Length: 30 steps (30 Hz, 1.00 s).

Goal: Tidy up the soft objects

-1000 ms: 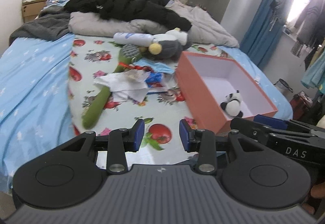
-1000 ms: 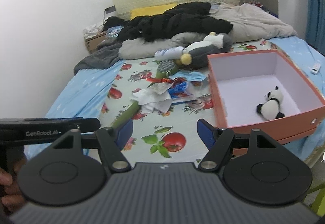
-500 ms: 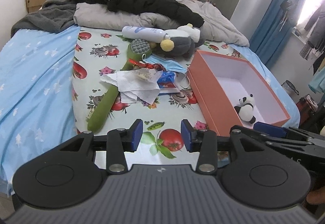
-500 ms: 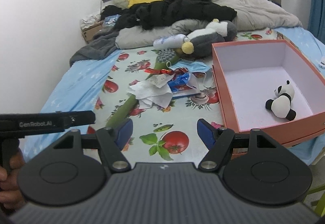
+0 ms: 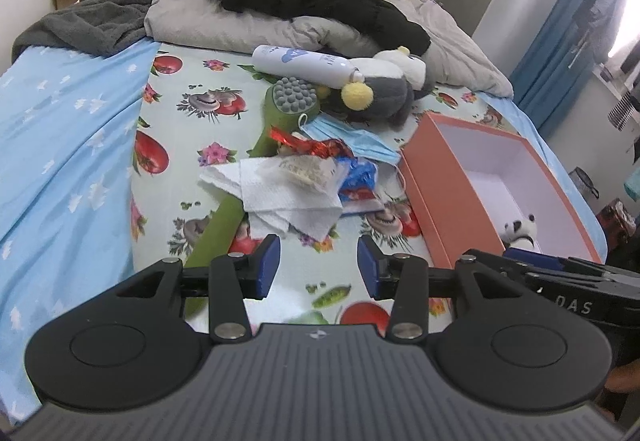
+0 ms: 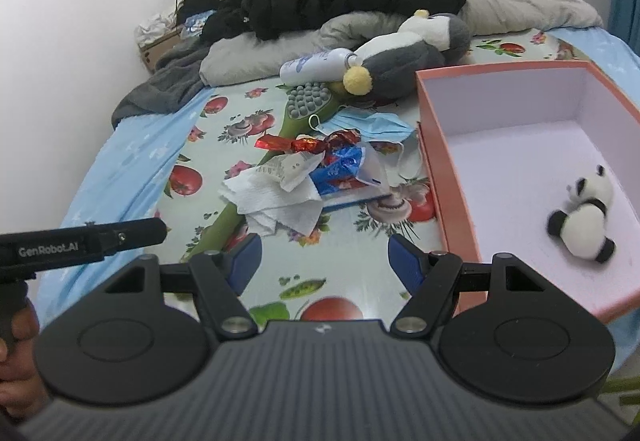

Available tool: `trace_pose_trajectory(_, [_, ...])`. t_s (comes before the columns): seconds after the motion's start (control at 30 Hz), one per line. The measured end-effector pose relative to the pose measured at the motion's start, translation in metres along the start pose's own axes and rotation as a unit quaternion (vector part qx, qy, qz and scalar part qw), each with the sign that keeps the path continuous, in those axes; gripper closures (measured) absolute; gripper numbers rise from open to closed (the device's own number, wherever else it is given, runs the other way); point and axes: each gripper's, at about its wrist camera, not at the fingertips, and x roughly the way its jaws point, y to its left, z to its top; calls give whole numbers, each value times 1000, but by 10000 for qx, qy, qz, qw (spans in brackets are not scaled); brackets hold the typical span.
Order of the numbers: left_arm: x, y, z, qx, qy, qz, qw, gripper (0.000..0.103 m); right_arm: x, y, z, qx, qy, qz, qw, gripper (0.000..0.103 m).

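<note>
Both claws open and empty above the cluttered bed.

The left gripper (image 5: 319,265) has just been opening, with nothing between its blue pads; the right gripper (image 6: 323,261) stands wider, also holding nothing. Neither touches anything. The panda (image 6: 585,217) lies inside the pink box (image 6: 448,177); the penguin plush (image 6: 400,61) rests on the bed beyond the tissue (image 6: 276,201) and wrappers (image 6: 340,165).

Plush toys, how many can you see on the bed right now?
2. A small panda plush lies inside the orange box. A grey penguin plush lies on the bed beyond the box, against the bedding. More could be hidden under the clothes.
</note>
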Motion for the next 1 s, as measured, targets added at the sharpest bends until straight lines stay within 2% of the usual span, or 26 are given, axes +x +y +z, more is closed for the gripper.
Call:
trace_pose_trajectory(0.47, [107, 24, 38, 23, 284, -132, 9995, 53, 99, -8, 50, 53, 287, -64, 9996, 32])
trace_pose_trajectory(0.6, [133, 22, 48, 183, 323, -343, 9987, 32, 125, -14, 60, 209, 351, -109, 9991, 33])
trace_pose_trajectory(0.63, [139, 21, 50, 199, 315, -368, 9986, 30, 131, -16, 62, 255, 356, -114, 9990, 35])
trace_pose_trajectory(0.83, [175, 13, 56, 572, 381, -462, 9966, 28, 169, -28, 73, 530, 498, -102, 9973, 40])
trace_pose_trajectory(0.9, [187, 11, 57, 727, 410, -543, 9950, 20, 180, -31, 75, 553, 526, -151, 9970, 40])
trace_pose_trajectory(0.93, [193, 10, 58, 751, 381, -510, 9951, 19, 185, -33, 76, 585, 534, -158, 9967, 41])
trace_pose_trajectory(1.0, [200, 8, 59, 813, 337, -414, 9953, 19, 195, -40, 79, 725, 574, -98, 9957, 47])
